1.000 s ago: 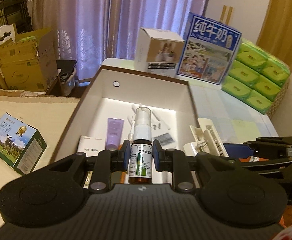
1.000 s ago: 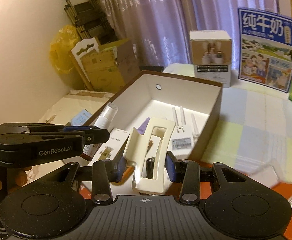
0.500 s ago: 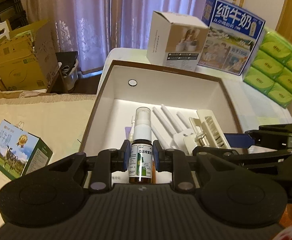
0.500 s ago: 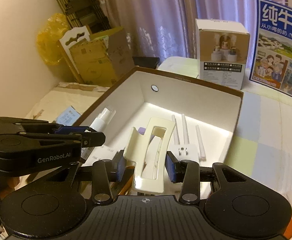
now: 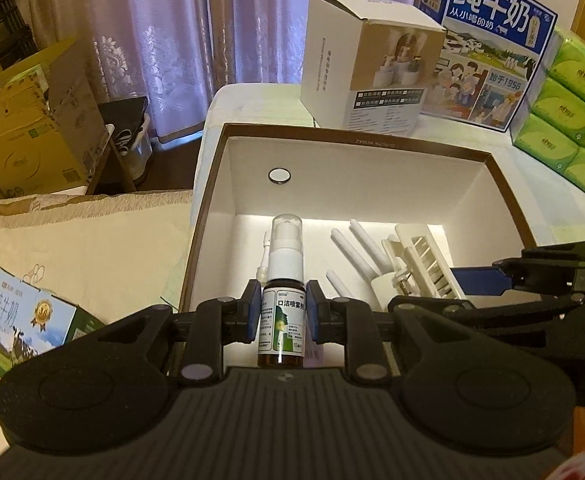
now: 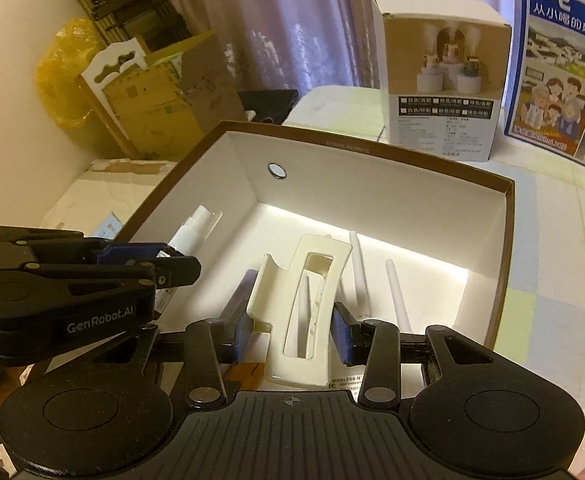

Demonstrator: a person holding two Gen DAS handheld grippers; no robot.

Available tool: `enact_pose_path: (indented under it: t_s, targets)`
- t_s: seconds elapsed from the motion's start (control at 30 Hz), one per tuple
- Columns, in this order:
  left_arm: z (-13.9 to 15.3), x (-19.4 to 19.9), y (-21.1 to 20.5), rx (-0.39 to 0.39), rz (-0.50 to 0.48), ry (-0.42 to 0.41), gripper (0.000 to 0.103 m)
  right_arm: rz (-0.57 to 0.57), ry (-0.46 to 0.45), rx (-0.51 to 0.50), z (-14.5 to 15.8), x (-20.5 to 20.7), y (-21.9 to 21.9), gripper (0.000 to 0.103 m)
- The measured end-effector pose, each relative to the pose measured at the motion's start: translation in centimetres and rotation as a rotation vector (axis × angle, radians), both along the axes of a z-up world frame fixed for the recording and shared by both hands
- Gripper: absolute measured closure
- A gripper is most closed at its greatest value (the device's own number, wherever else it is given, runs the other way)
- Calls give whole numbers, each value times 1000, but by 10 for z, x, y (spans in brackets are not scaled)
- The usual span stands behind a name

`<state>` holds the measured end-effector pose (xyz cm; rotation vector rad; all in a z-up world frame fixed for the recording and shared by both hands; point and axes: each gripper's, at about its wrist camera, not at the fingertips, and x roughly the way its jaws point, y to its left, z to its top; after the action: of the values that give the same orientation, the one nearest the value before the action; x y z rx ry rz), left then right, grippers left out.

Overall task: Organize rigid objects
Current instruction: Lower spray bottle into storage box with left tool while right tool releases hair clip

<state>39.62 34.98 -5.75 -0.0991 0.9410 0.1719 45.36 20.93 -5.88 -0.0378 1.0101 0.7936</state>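
- Your left gripper (image 5: 281, 312) pinches the spray bottle (image 5: 281, 312) by its brown body, nozzle pointing to 12 o'clock, so it hangs over the box's (image 5: 348, 142) near-left part, probably ready to lower in.
- Your right gripper (image 6: 290, 330) clamps the cream hair clip (image 6: 298, 312) at its waist, long axis toward 12 o'clock, over the box (image 6: 508, 240) floor.
- Both loads sit inside the box rim but I judge neither rests on the floor.
- The left view shows the bottle's label and the white antennas (image 5: 358, 246) at 1 o'clock.
- Only the right view shows the clip's open slot and the bottle's tilt.
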Motion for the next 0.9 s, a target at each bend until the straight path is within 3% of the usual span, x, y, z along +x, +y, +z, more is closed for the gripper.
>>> enact_pose_path:
  t_s: [0.2, 0.37, 0.63, 0.9]
  targets:
    - [-7, 15, 3, 7, -20, 11, 83, -17, 22, -4, -6, 7, 4, 64]
    - [-7, 16, 4, 15, -23, 4, 77, -25, 28, -1, -7, 9, 5, 64]
    - [0, 9, 3, 19, -24, -10, 77, -58, 1, 37, -4, 10, 3, 64]
    - [7, -3, -2, 13, -26, -16, 76, -41, -5, 53, 3, 4, -2, 56]
